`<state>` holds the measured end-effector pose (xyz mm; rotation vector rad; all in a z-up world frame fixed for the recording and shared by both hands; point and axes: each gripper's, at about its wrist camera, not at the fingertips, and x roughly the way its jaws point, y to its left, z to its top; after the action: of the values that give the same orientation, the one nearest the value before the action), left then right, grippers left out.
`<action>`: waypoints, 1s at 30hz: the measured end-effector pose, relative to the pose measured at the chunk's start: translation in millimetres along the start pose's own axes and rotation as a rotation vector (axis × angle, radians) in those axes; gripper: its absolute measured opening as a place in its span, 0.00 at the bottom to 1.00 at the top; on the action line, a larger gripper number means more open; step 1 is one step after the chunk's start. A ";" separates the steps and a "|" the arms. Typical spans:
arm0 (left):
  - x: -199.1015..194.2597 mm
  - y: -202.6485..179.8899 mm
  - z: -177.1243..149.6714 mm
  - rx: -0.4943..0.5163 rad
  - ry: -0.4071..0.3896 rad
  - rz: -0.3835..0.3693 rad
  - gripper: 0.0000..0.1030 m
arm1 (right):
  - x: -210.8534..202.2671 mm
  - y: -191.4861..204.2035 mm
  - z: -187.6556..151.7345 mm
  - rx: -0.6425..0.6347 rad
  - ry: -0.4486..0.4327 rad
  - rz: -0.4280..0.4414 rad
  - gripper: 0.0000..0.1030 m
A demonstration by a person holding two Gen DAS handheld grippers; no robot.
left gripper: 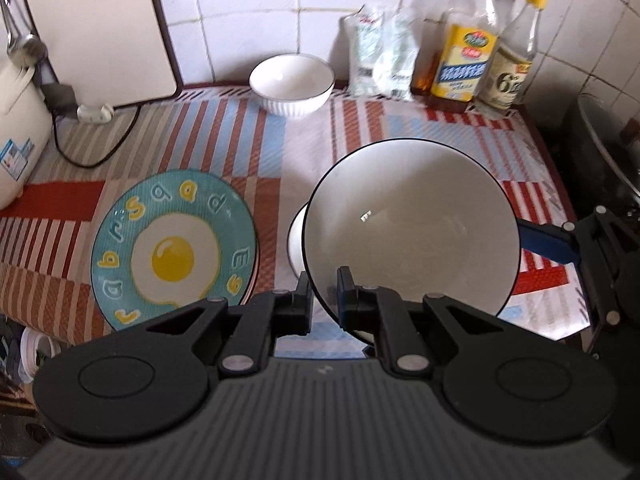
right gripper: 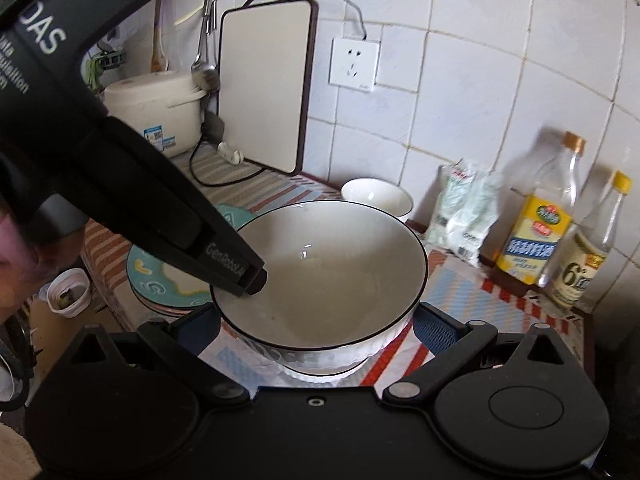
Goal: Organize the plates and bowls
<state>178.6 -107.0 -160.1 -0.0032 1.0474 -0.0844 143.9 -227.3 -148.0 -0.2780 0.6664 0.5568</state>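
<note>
Left tool (left gripper: 324, 296), closed on the near rim of a large white bowl (left gripper: 412, 232) with a dark edge line; one finger (left gripper: 349, 296) lies inside the rim, the other outside. The bowl is tilted and sits over a second white bowl (left gripper: 295, 240), of which only a sliver shows at its left side. In the right wrist view the same large bowl (right gripper: 320, 264) fills the centre, with the left tool (right gripper: 256, 280) reaching over its left rim from the upper left. The right tool (right gripper: 316, 332) stands with its blue-padded fingers (right gripper: 434, 330) wide apart on either side of the bowl's ribbed outer wall; whether the pads press on it cannot be told.

To the left of the bowls, a teal plate (left gripper: 172, 248) printed with a fried egg lies on the striped worktop mat (left gripper: 168, 136). A smaller white bowl (left gripper: 292, 80) stands at the back by the tiled wall, well apart from the others. Beside it: two plastic packets (left gripper: 380, 56) and two bottles (left gripper: 468, 48). At the rear left, a cutting board (left gripper: 96, 28) leans upright near a rice cooker (left gripper: 20, 128).
</note>
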 end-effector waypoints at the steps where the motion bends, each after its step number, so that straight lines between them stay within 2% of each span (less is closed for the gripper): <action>1: 3.5 2.0 -0.8 -0.002 0.005 0.004 0.09 | 4.4 0.2 -1.1 0.001 0.006 0.009 1.00; 18: 68.5 27.7 9.7 -0.037 0.133 -0.012 0.10 | 70.0 -0.6 -9.7 0.029 0.110 0.080 1.00; 23: 78.4 27.8 13.8 -0.060 0.165 -0.051 0.10 | 76.0 -3.1 -10.1 0.032 0.139 0.063 1.00; 30: 86.9 19.0 17.5 -0.045 0.195 -0.039 0.11 | 80.3 -8.0 -12.8 0.041 0.173 0.057 1.00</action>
<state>238.2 -94.9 -227.3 -0.0570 1.2441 -0.0985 194.1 -207.3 -209.3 -0.2716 0.8541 0.5773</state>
